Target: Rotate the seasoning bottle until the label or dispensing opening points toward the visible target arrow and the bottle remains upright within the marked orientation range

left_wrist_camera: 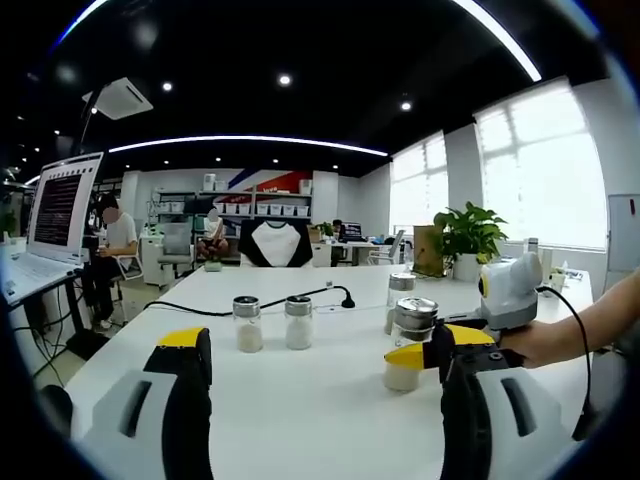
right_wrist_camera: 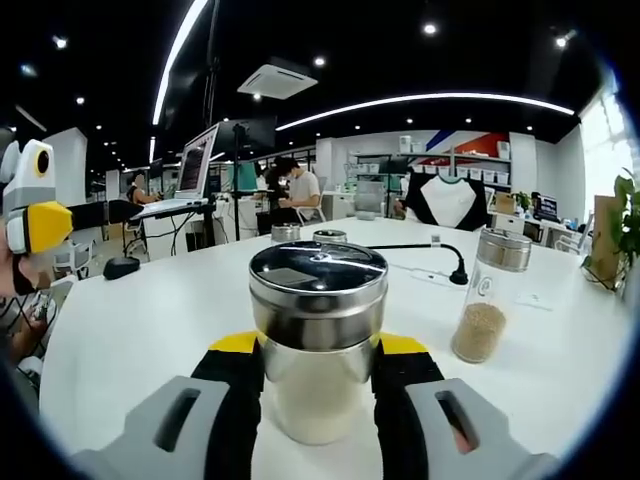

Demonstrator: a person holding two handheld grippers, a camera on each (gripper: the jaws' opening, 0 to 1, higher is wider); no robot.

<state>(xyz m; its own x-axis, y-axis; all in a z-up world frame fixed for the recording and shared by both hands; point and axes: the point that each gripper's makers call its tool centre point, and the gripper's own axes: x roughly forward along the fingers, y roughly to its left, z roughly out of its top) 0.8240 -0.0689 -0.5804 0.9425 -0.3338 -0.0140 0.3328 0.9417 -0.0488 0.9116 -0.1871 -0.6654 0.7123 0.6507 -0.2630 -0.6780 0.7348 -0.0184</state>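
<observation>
The seasoning bottle (right_wrist_camera: 318,300) is a glass jar of white grains with a shiny steel cap, standing upright on the white table (right_wrist_camera: 140,330). My right gripper (right_wrist_camera: 318,352) is shut on its body, a yellow-tipped jaw pressed to each side. In the left gripper view the same bottle (left_wrist_camera: 414,318) stands at the right, partly behind my left gripper's right jaw. My left gripper (left_wrist_camera: 312,348) hovers open over bare table with nothing between its jaws. Its yellow fingertip (right_wrist_camera: 45,226) also shows at the far left of the right gripper view.
Two small shakers (left_wrist_camera: 272,322) stand mid-table beside a black cable and gooseneck (left_wrist_camera: 300,297). A jar of brown grains (right_wrist_camera: 485,305) stands right of the held bottle. A potted plant (left_wrist_camera: 468,238), a laptop (left_wrist_camera: 60,215) and a person's hand (left_wrist_camera: 545,340) sit around the edges.
</observation>
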